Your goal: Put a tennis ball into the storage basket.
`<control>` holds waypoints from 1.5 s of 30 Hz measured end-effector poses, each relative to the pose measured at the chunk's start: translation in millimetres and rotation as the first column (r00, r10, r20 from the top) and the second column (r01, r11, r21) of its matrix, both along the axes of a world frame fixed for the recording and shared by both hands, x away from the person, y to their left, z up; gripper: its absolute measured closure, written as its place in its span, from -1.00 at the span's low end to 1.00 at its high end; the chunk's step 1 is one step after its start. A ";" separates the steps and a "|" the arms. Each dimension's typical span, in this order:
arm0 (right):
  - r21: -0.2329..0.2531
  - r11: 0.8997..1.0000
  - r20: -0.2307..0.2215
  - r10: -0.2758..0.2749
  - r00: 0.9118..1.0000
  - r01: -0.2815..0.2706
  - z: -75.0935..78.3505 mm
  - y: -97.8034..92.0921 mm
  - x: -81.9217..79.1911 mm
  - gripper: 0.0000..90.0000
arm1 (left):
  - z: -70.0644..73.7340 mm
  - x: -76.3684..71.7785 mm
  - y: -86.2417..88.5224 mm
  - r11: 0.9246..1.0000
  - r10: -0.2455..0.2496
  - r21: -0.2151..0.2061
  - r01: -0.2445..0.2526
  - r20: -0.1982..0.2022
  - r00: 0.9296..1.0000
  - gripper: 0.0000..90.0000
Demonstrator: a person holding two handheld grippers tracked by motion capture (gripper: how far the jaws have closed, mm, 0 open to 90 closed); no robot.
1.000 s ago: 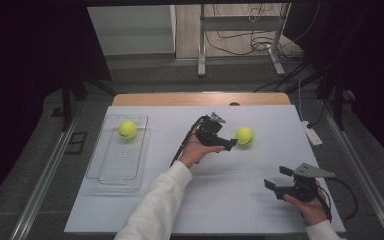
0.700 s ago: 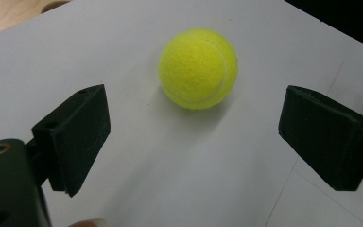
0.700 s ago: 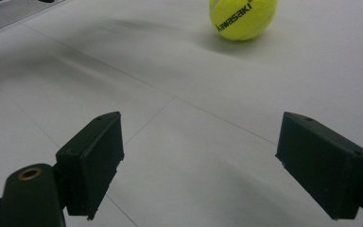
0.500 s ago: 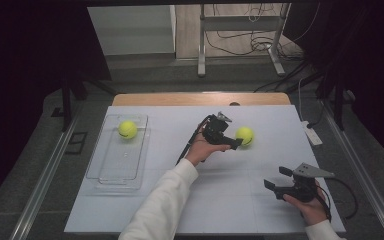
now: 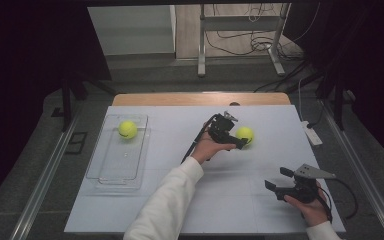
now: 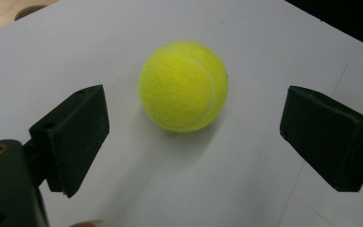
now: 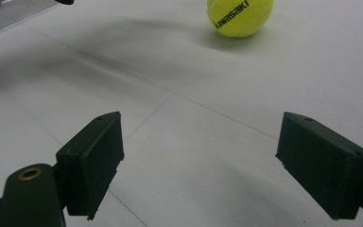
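Change since a second ago: the left gripper (image 5: pixel 236 138) has slid forward toward 1 o'clock, closing the gap to the loose tennis ball (image 5: pixel 244 134); the sleeve reaches further up the table than it did
Left gripper now: jaws spread wide, nothing between the pads yet; in the left gripper view the ball (image 6: pixel 183 85) sits centred ahead of the two black jaws, resting on the white surface, apart from both
What that means: judged from the line-up, the approach is nearly finished and the next step looks like a short push forward and a squeeze on the ball
Right gripper: right gripper (image 5: pixel 278 182) held low at 5 o'clock of the table, unchanged from a second ago; jaws apart and empty, well apart from the ball, which shows far off at 12 o'clock in its own view with black lettering on it (image 7: pixel 239 16)
Second ball: a second tennis ball (image 5: pixel 127 129) lies in the far end of the clear tray (image 5: pixel 111 174) at 9 o'clock of the table, same spot as before
Likely goal: the loose ball probably joins the one in the tray, a long carry toward 9 o'clock
Surface: white table top (image 5: pixel 180 200), matte, faint seam lines, a bare wooden strip (image 5: pixel 180 99) along its far edge at 12 o'clock
Room: dim, dark at both sides; a metal stand (image 5: pixel 240 35) with loose cables on the floor beyond the table at 12 o'clock; a white power strip (image 5: pixel 312 133) at the table's 3 o'clock edge
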State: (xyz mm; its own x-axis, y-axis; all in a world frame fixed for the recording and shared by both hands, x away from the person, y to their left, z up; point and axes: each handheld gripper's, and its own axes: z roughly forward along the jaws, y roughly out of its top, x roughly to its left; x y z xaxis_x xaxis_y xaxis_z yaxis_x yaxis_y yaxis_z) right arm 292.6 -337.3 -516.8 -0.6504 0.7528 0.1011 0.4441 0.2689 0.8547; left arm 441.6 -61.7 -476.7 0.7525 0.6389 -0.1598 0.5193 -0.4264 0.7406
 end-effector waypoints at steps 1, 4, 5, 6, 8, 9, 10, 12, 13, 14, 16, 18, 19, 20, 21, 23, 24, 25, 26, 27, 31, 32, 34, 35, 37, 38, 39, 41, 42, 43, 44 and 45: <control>0.000 1.000 -0.001 0.000 1.000 0.000 0.0 0.1 0.0 -0.64 | -0.6 0.9 -0.4 1.000 0.001 0.003 -0.001 -0.001 1.000 -0.78; 0.000 1.000 -0.002 0.002 1.000 -0.002 -0.1 0.2 0.1 -0.64 | -1.8 2.3 -1.6 1.000 0.004 0.003 -0.004 -0.005 1.000 -0.78; 0.000 1.000 -0.002 0.002 1.000 -0.002 -0.1 0.3 0.2 -0.64 | -2.4 3.2 -2.3 1.000 0.004 0.005 -0.004 -0.006 1.000 -0.78; 0.000 1.000 -0.002 0.002 1.000 -0.002 -0.1 0.4 0.2 -0.64 | -3.0 3.8 -3.3 1.000 0.006 0.004 -0.006 -0.009 1.000 -0.78; -0.001 1.000 -0.003 0.003 1.000 -0.003 -0.2 0.4 0.4 -0.64 | -3.7 5.3 -5.4 1.000 0.005 0.004 -0.004 -0.011 1.000 -0.78; -0.001 1.000 -0.004 0.003 1.000 -0.003 -0.2 0.4 0.4 -0.64 | -3.7 5.9 -6.5 1.000 0.003 0.008 -0.003 -0.010 1.000 -0.78; 0.001 1.000 -0.004 0.003 1.000 -0.003 -0.2 0.4 0.4 -0.64 | -3.8 7.0 -8.0 1.000 -0.001 0.009 0.001 -0.007 1.000 -0.78; 0.001 1.000 -0.003 0.002 1.000 -0.002 -0.2 0.1 0.5 -0.64 | -4.2 7.7 -10.0 1.000 0.002 0.004 -0.002 -0.013 1.000 -0.78; 0.000 1.000 -0.002 0.002 1.000 -0.002 -0.4 -0.1 0.6 -0.65 | -4.8 8.5 -11.3 1.000 0.001 0.007 -0.001 -0.014 1.000 -0.78; 0.001 1.000 -0.002 0.002 1.000 -0.002 -0.4 -0.1 0.5 -0.65 | -5.3 9.1 -12.2 1.000 0.002 0.009 -0.002 -0.014 1.000 -0.78; 0.001 1.000 -0.002 0.003 1.000 -0.003 -0.4 -0.1 0.4 -0.64 | -6.2 9.6 -14.7 1.000 0.002 0.008 -0.001 -0.014 1.000 -0.78; 0.001 1.000 -0.002 0.003 1.000 -0.003 -0.5 -0.2 0.3 -0.65 | -6.3 10.3 -15.7 1.000 -0.001 0.013 0.001 -0.014 1.000 -0.78; 0.001 1.000 -0.003 0.002 1.000 -0.002 -0.6 -0.4 0.3 -0.65 | -6.8 11.1 -16.6 1.000 0.000 0.012 0.000 -0.018 1.000 -0.78; 0.002 1.000 -0.004 0.001 1.000 -0.001 -0.7 -0.6 0.3 -0.65 | -7.3 12.4 -17.2 1.000 0.000 0.013 0.001 -0.019 1.000 -0.78; 0.002 1.000 -0.004 0.000 1.000 0.000 -0.7 -0.9 0.5 -0.65 | -8.1 13.5 -18.0 1.000 0.002 0.014 -0.002 -0.023 1.000 -0.78; 0.003 1.000 -0.004 0.000 1.000 0.000 -0.7 -1.0 0.6 -0.65 | -10.1 15.0 -19.4 1.000 0.003 0.010 -0.003 -0.030 1.000 -0.78; 0.003 1.000 -0.004 0.001 1.000 -0.001 -0.7 -0.8 0.6 -0.65 | -11.5 15.7 -20.3 1.000 0.002 0.013 -0.001 -0.032 0.999 -0.78; 0.002 1.000 -0.003 0.002 1.000 -0.002 -0.7 -0.8 0.7 -0.65 | -12.6 16.3 -21.0 1.000 0.002 0.015 -0.001 -0.034 0.999 -0.78; 0.002 1.000 -0.003 0.002 1.000 -0.002 -0.8 -0.8 0.8 -0.65 | -13.7 16.8 -21.8 1.000 0.004 0.015 -0.003 -0.035 0.999 -0.78; 0.003 1.000 -0.004 0.002 1.000 -0.002 -0.8 -0.8 1.0 -0.65 | -14.7 17.5 -22.7 1.000 0.004 0.014 -0.004 -0.039 0.999 -0.78; 0.004 1.000 -0.004 0.003 1.000 -0.003 -0.8 -0.6 0.9 -0.65 | -16.9 19.3 -25.0 1.000 0.004 0.016 -0.004 -0.043 0.999 -0.78; 0.003 1.000 -0.004 0.004 1.000 -0.004 -0.8 -0.4 0.9 -0.65 | -17.6 20.1 -26.4 1.000 0.005 0.019 -0.005 -0.043 0.999 -0.78; 0.002 1.000 -0.004 0.006 1.000 -0.006 -0.8 -0.2 1.0 -0.65 | -18.1 21.2 -28.8 1.000 0.006 0.020 -0.005 -0.044 0.999 -0.78; 0.002 1.000 -0.004 0.006 1.000 -0.006 -0.9 -0.2 1.0 -0.65 | -18.2 22.0 -30.1 1.000 0.006 0.023 -0.005 -0.043 0.999 -0.78; 0.002 1.000 -0.004 0.005 1.000 -0.005 -1.0 -0.4 1.0 -0.65 | -18.8 23.6 -32.3 1.000 0.008 0.025 -0.007 -0.043 0.999 -0.78; 0.002 1.000 -0.004 0.005 1.000 -0.005 -1.0 -0.5 1.1 -0.65 | -19.3 24.4 -33.1 1.000 0.009 0.024 -0.008 -0.044 0.999 -0.78; 0.003 1.000 -0.004 0.004 1.000 -0.004 -1.0 -0.7 1.1 -0.65 | -20.4 25.6 -34.1 1.000 0.010 0.028 -0.009 -0.044 0.999 -0.78; 0.003 1.000 -0.004 0.005 1.000 -0.005 -1.0 -1.1 1.1 -0.65 | -22.4 27.1 -35.4 0.999 0.015 0.032 -0.013 -0.048 0.999 -0.78; 0.003 1.000 -0.004 0.005 1.000 -0.005 -1.0 -1.1 1.1 -0.65 | -22.4 27.1 -35.4 0.999 0.015 0.032 -0.013 -0.048 0.999 -0.77; 0.003 1.000 -0.004 0.005 1.000 -0.005 -1.0 -1.2 1.0 -0.65 | -24.1 28.0 -36.1 0.999 0.019 0.031 -0.018 -0.050 0.999 -0.77; 0.003 1.000 -0.004 0.005 1.000 -0.005 -0.9 -1.4 1.0 -0.65 | -25.5 28.8 -36.5 0.999 0.021 0.031 -0.020 -0.052 0.998 -0.77; 0.003 1.000 -0.004 0.005 1.000 -0.005 -0.9 -1.6 1.0 -0.65 | -27.0 29.5 -36.9 0.999 0.022 0.032 -0.020 -0.055 0.998 -0.77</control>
